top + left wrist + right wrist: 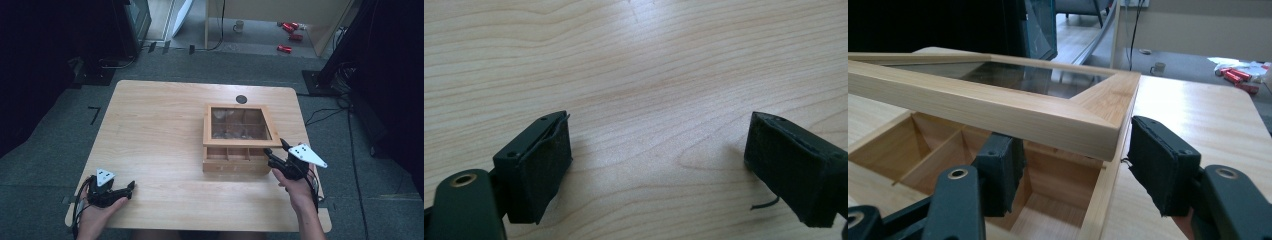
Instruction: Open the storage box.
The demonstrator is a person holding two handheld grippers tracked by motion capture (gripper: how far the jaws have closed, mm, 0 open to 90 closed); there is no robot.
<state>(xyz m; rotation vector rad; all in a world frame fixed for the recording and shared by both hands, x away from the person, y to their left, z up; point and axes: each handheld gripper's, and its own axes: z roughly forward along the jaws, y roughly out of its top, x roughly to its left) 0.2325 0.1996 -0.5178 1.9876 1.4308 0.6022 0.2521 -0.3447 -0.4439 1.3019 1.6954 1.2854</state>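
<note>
The right gripper [1075, 170] straddles the near corner of the glass lid [998, 107], raised ajar over the compartment box [235, 160], jaws half-open, seemingly lifting. The left gripper [659, 165] gapes empty. Next, I'd guess: swing the lid fully back.

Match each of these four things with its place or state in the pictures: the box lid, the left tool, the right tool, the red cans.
Things:
1. glass-paned lid
2. left tool
3. right tool
4. red cans

Places or states:
A. lying on the floor beyond the table
B. raised at its near edge, part-way open above the wooden box
C. open above bare tabletop at the near left corner
D. jaws astride the lid's near right corner

Pairs: 1-B, 2-C, 3-D, 4-A
</note>
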